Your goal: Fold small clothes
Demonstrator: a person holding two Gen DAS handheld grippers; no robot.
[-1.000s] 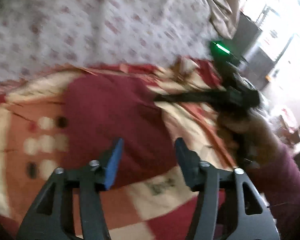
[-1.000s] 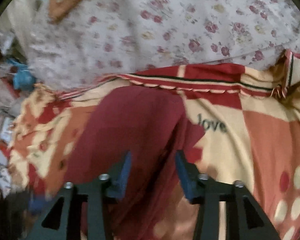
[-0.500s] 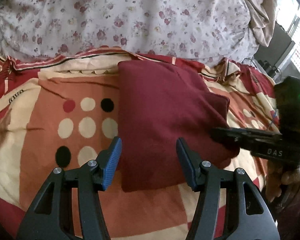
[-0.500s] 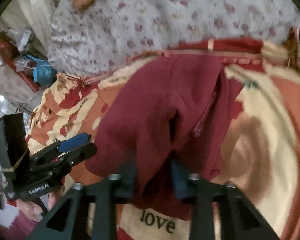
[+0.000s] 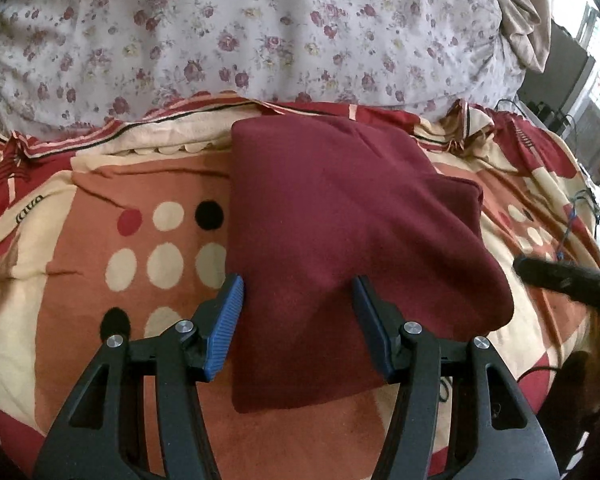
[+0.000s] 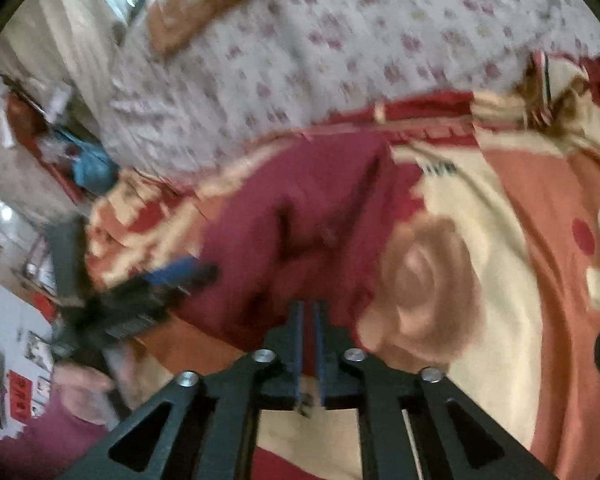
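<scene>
My left gripper (image 5: 298, 312) hovers wide over the folded garment (image 5: 340, 240) just ahead, my right gripper (image 6: 309, 320) nearly closed, apparently empty; I should press edges flat and square.

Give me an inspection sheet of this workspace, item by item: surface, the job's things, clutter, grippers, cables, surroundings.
Surface: patterned blanket in red, orange and cream with dots, spread on a bed; floral sheet behind it.
Job's things: maroon garment lies folded into a rough rectangle on the blanket, one flap sticking out at its right.
Clutter: nothing seen on the blanket apart from the garment.
Grippers: left gripper open, fingers either side of the garment's near part; right gripper fingers nearly together, nothing seen between them, view blurred.
Cables: thin blue cable at the blanket's right edge.
Surroundings: beige cloth at upper right; dark furniture beside the bed.
</scene>
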